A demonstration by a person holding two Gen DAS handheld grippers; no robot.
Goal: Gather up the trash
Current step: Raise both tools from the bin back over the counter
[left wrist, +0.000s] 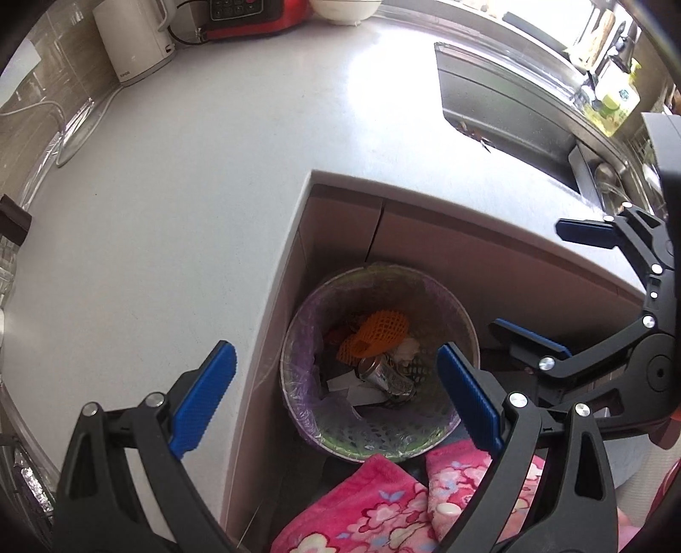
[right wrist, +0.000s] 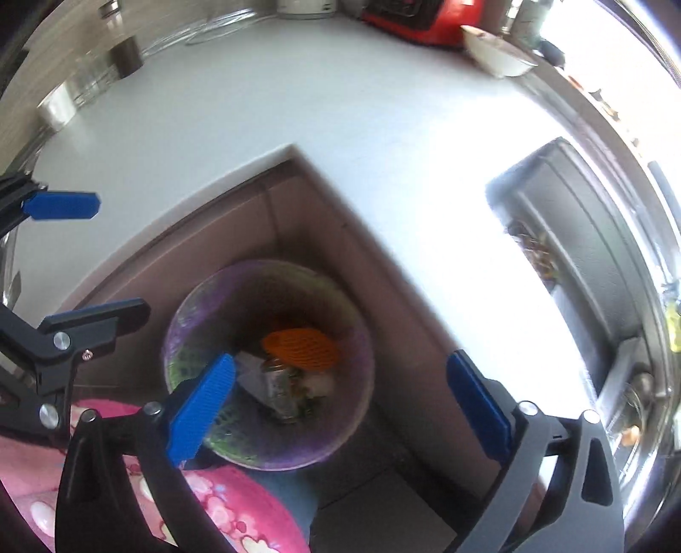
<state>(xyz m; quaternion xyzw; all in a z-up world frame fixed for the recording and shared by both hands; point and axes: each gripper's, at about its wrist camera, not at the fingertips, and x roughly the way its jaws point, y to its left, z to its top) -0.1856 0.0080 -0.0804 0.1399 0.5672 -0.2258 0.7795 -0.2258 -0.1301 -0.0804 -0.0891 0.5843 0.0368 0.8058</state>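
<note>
Left claw (left wrist: 336, 400) open, empty, over bin (left wrist: 462, 323) on floor in worktop (left wrist: 170, 212) corner. Right claw (right wrist: 340, 404) open, empty, above same bin. Orange net (left wrist: 376, 338), can (left wrist: 385, 376), paper scraps inside bin

I'm standing in a home kitchen; an L-shaped pale countertop (left wrist: 178, 204) wraps round me, with a dark sink (left wrist: 506, 110) set into it; a white electric kettle (left wrist: 134, 40) and a red appliance (left wrist: 251, 17) stand at the back; a lined waste bin (left wrist: 298, 349) sits in the corner below.
</note>
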